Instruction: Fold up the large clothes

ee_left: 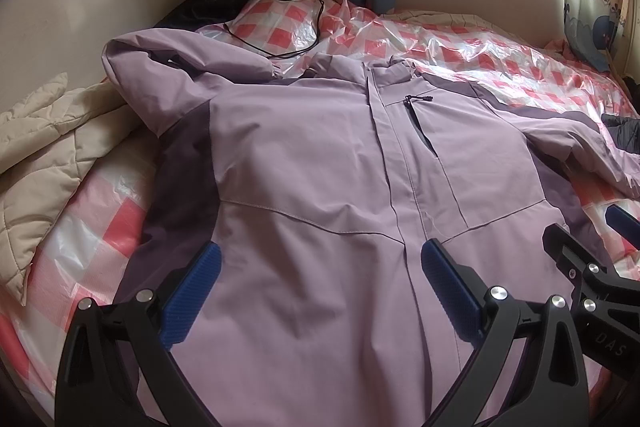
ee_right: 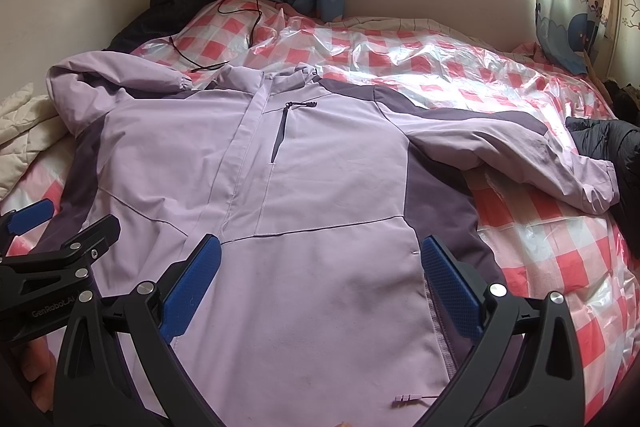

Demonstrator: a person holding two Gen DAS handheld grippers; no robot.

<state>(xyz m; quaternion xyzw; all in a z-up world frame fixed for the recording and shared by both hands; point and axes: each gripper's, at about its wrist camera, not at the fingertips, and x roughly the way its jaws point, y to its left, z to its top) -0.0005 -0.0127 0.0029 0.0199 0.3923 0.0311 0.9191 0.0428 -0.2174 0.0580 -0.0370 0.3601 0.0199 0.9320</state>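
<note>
Lilac jacket lay flat, front up, on the plastic-covered checked bed, directly under and ahead of both tongs. Left tongs were spread wide, nothing held, hovering over the lower front left of the zip line. Right tongs were equally wide, empty, over the lower front with the right blue finger near the dark side panel. Hem itself was below both views, can't tell how it lay.

Judgement: step looked like the first fold, not yet started. To do it well, each tong probably should pinch at a side seam or sleeve, bite through both layers, lift low and carry inward so the slick shell didn't slide.

Right sleeve stretched out far right of the right tongs, its cuff touching a black garment; that could snag. Left sleeve was bunched ahead-left of the left tongs, beside a cream quilt. Black cable lay beyond the collar, near it. Open bed ahead-right gave plenty of room; the left side was tight.
</note>
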